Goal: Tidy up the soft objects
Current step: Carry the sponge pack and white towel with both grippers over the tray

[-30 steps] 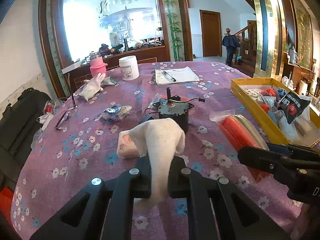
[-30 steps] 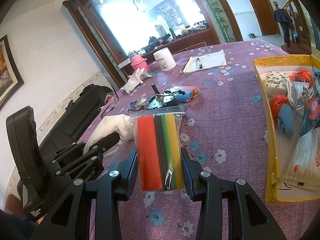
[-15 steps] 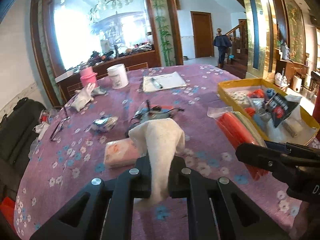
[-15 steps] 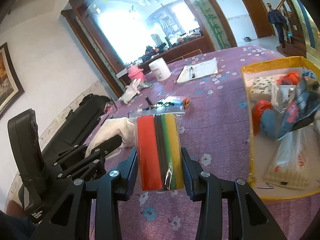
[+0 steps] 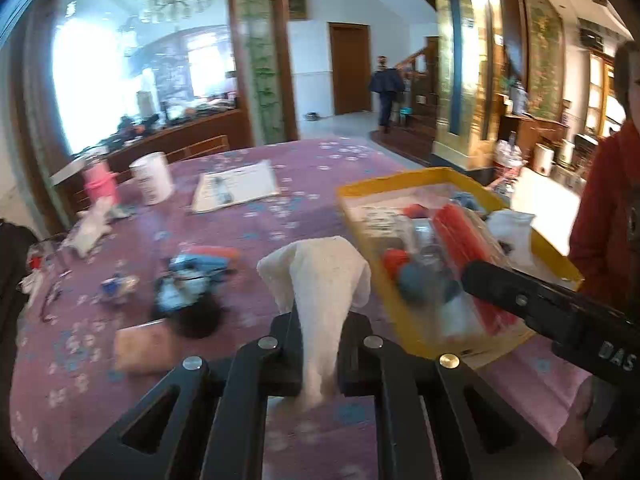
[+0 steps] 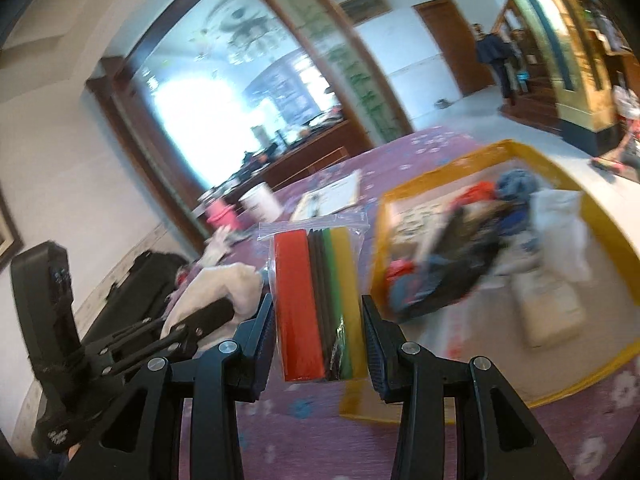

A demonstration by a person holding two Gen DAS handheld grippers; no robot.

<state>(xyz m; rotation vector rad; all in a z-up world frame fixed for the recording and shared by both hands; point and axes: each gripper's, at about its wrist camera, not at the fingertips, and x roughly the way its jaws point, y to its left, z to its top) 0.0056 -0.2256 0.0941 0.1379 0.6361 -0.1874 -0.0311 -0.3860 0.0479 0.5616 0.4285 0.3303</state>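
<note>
Bright window [image 5: 100,92] glare, heavy motion blur, fisheye-bent edges, dark corners

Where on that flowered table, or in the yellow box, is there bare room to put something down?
The tablecloth is bare between the paper sheet and the yellow box, and along the near edge by the pink packet. The box's middle is heaped, with pale floor only at its near corner. The left side, around the blue clutter, is crowded.

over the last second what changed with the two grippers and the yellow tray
Both grippers swung toward the yellow tray, which now fills far more of each view; the motor and other clutter slid off to the left. Unchanged: the left gripper is clamped on the white cloth, and the right gripper grips the bag of coloured sheets. Nothing was let go.
</note>
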